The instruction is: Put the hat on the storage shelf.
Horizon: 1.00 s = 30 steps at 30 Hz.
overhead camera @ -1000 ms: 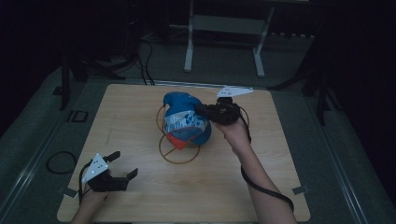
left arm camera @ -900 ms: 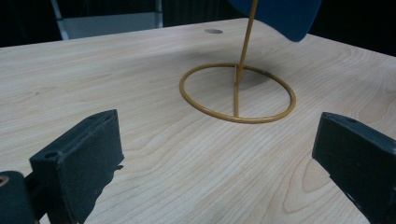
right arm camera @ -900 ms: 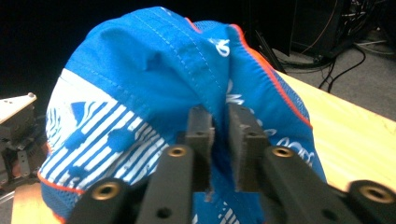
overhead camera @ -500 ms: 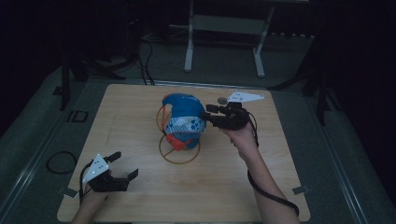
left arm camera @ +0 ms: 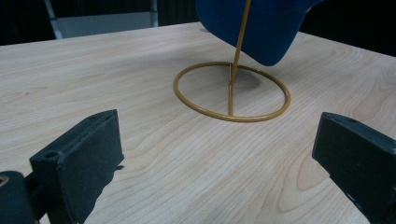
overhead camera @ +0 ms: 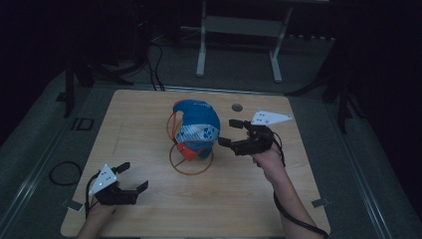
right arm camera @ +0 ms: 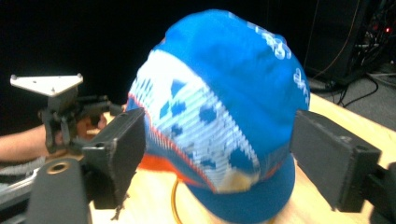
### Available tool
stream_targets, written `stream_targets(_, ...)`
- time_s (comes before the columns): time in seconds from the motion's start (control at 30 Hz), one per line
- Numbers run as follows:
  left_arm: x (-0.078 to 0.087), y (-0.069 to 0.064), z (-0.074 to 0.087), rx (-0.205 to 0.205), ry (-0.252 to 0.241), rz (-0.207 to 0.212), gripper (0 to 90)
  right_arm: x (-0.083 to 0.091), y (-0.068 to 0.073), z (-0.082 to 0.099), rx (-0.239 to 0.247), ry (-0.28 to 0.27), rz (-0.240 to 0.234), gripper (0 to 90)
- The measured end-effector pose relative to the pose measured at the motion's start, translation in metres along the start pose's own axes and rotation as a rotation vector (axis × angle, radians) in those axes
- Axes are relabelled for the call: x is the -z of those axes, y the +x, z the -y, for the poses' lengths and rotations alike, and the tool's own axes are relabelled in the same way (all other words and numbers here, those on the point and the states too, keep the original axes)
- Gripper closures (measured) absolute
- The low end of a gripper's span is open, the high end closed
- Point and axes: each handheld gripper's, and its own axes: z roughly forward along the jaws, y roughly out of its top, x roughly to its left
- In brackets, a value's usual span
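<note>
A blue cap (overhead camera: 196, 127) with a white patterned band and an orange underside hangs on a gold wire stand (overhead camera: 190, 160) at the table's middle. My right gripper (overhead camera: 230, 132) is just right of the cap, a small gap away. Its jaws have just been opening and stand wide with nothing pressed between them. In the right gripper view the cap (right arm camera: 224, 107) looms close ahead of the right gripper (right arm camera: 224, 154). My left gripper (overhead camera: 132, 176) rests open near the front left corner. In the left gripper view it (left arm camera: 215, 158) faces the stand's ring (left arm camera: 230, 98) and the cap's blue edge (left arm camera: 261, 28).
The wooden table (overhead camera: 149, 124) has a small round hole (overhead camera: 237, 107) behind the right gripper. A metal frame (overhead camera: 239, 25) stands on the floor beyond the far edge. A cable loop (overhead camera: 64, 173) lies on the floor at the left.
My right gripper has let go of the cap's right side, opened its jaws and drawn back to the right. The cap stays on the stand. The left gripper has not moved.
</note>
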Motion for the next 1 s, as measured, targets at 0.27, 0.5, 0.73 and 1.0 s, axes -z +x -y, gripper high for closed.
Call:
stream_targets(0.27, -0.001, 0.000, 0.000, 0.003, 0.001, 0.003, 2.0, 0.007, -0.009, 0.031, -0.025, 0.006, 0.067, 21.0)
stream_targets(0.5, -0.002, 0.000, 0.001, 0.002, 0.004, 0.006, 2.0, 0.008, -0.015, 0.061, -0.020, 0.045, 0.093, 15.9)
stream_targets(0.73, -0.001, 0.000, 0.000, -0.002, -0.001, 0.001, 2.0, 0.003, -0.014, 0.089, -0.035, 0.103, 0.051, 14.8)
stream_targets(1.0, -0.001, -0.001, 0.000, -0.003, -0.002, 0.005, 2.0, -0.006, -0.010, 0.117, -0.051, 0.153, 0.014, 14.8)
